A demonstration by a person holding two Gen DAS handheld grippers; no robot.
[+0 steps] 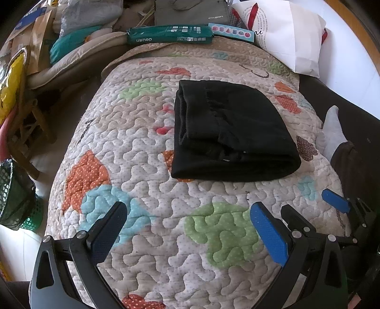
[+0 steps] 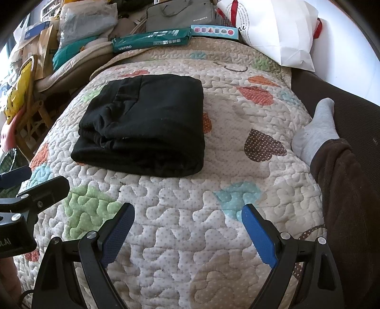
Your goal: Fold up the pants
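The black pants [image 1: 228, 133] lie folded into a thick rectangle on the quilted mat [image 1: 147, 166]; they also show in the right wrist view [image 2: 144, 126]. My left gripper [image 1: 190, 214] is open and empty, hovering over the mat well short of the pants. My right gripper [image 2: 187, 214] is open and empty, also back from the pants, which lie ahead and to its left. The right gripper's fingers [image 1: 334, 200] show at the right in the left wrist view, and the left gripper's finger [image 2: 47, 187] shows at the left in the right wrist view.
A person's grey-socked foot [image 2: 315, 128] and brown trouser leg [image 2: 344, 190] rest at the mat's right edge. A green package [image 1: 169, 34], a grey bag [image 1: 190, 12] and a white bag [image 1: 285, 31] line the far edge. Clutter and a yellow bag [image 1: 9, 88] stand at left.
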